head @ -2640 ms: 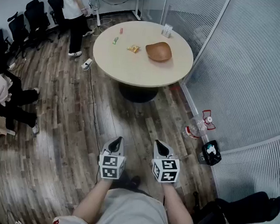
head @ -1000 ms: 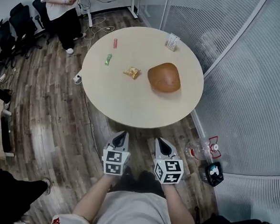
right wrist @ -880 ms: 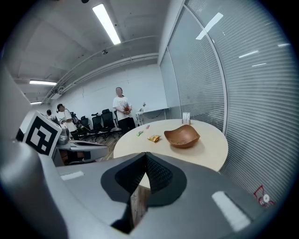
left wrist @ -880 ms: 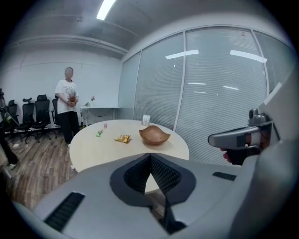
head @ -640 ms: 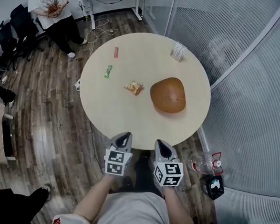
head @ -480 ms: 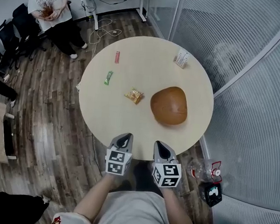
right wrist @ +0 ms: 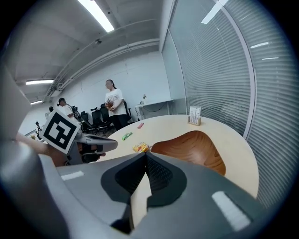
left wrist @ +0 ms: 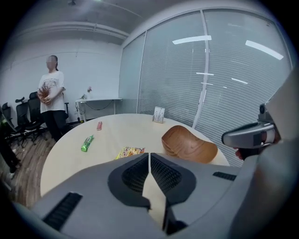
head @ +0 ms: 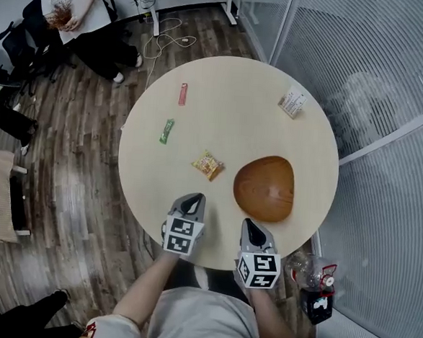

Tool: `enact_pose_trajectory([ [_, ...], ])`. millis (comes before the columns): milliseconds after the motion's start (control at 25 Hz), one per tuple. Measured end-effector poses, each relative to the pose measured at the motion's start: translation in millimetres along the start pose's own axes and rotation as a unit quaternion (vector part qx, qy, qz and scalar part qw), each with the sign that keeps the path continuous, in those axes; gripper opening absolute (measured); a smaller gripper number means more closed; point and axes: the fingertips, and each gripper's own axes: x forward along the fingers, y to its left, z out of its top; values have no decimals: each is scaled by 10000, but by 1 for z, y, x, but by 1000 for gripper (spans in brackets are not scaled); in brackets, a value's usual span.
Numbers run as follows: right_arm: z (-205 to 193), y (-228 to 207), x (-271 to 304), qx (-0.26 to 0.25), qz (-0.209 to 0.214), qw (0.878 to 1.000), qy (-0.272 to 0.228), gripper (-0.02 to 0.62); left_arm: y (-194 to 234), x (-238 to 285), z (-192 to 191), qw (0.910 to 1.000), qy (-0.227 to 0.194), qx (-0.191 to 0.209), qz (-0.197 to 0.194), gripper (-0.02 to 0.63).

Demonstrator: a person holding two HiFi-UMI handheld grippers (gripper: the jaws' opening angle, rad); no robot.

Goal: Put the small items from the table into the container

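A round beige table [head: 225, 79] carries a brown wooden bowl [head: 264, 188], a yellow snack packet [head: 208, 164], a green packet [head: 167, 130] and a red packet [head: 183, 93]. My left gripper [head: 193, 199] hangs over the near table edge, shut and empty. My right gripper [head: 254, 229] is beside it, just short of the bowl, shut and empty too. In the left gripper view the yellow snack packet [left wrist: 130, 151] and the bowl [left wrist: 188, 144] lie ahead of the jaws. In the right gripper view the bowl [right wrist: 196, 148] sits right in front.
A small white card stand [head: 293, 102] stands at the table's far right. A person [head: 64, 3] stands far left beside black chairs [head: 10, 49]. Glass walls with blinds [head: 387, 141] run along the right. A plastic bottle [head: 313, 269] lies on the floor near the right gripper.
Both grippers have moved forward from above the floor to the table's near edge. The table and bowl now lie closer in view. The jaws stayed shut.
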Motion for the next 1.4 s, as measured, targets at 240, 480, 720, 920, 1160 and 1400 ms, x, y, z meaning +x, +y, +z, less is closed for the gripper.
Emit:
enact_pose_trajectory([
  [240,7,-12,24,194,-239,9995,107,2,28,65,7,9992,199,188,-277,231],
  [480,6,-21,39,316,-372,9985,249,2,49,138,-8,9954,685,421,-527,517],
  [720,3,-28,37,479,-539,9968,349,2,63,177,-22,9906,1132,403,-659,531],
  [920,-5,-36,35,546,-637,9956,423,2,67,187,-31,9876,1341,443,-687,531],
  [1160,-1,-40,36,539,-637,9957,398,2,72,185,-23,9885,1204,766,-496,312],
  [1400,0,-37,36,513,-573,9964,348,2,65,174,-10,9912,961,766,-485,272],
])
